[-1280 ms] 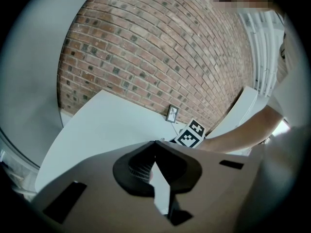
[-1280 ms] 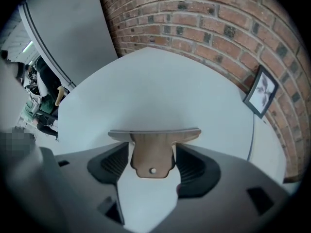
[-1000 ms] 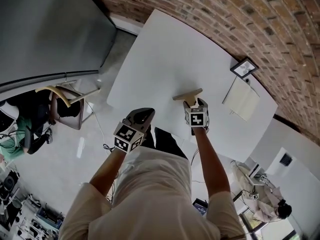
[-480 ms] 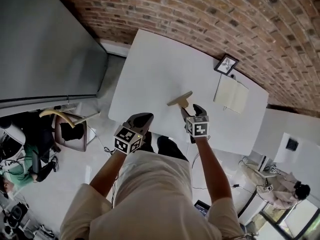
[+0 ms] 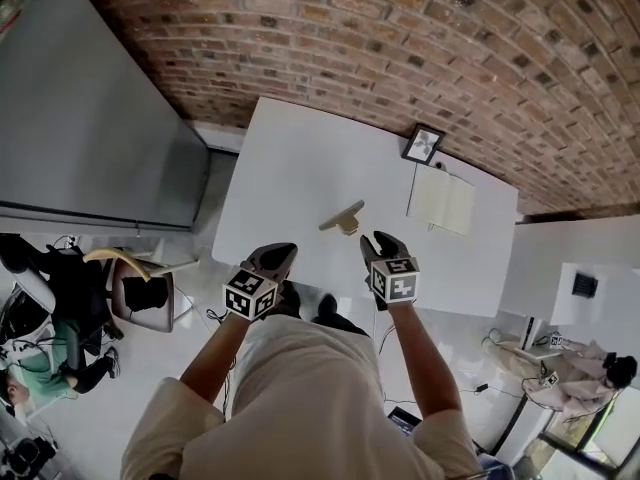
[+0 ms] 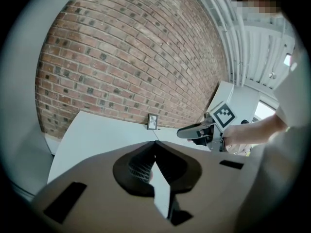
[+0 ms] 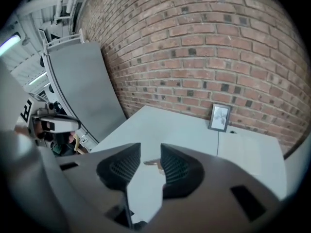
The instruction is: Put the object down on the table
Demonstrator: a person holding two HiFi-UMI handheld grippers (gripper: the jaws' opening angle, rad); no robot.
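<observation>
Since a second earlier, the right hand-held gripper (image 5: 378,244) had drawn back off the tan T-shaped object (image 5: 342,217). In the head view the object lay on the white table (image 5: 290,158), just beyond that gripper's tips and apart from them. The left hand-held gripper (image 5: 277,256) hung over the table's near edge. An open notebook (image 5: 442,202) and a small picture frame (image 5: 423,143) sat farther right, near the brick wall (image 5: 400,38).

In the left gripper view, the left jaws were pressed together at their tips, gripping nothing.

In the right gripper view, the right jaws stood partly spread, having just been closing, with nothing between them. The object showed through the gap, lying on the table beyond.
</observation>
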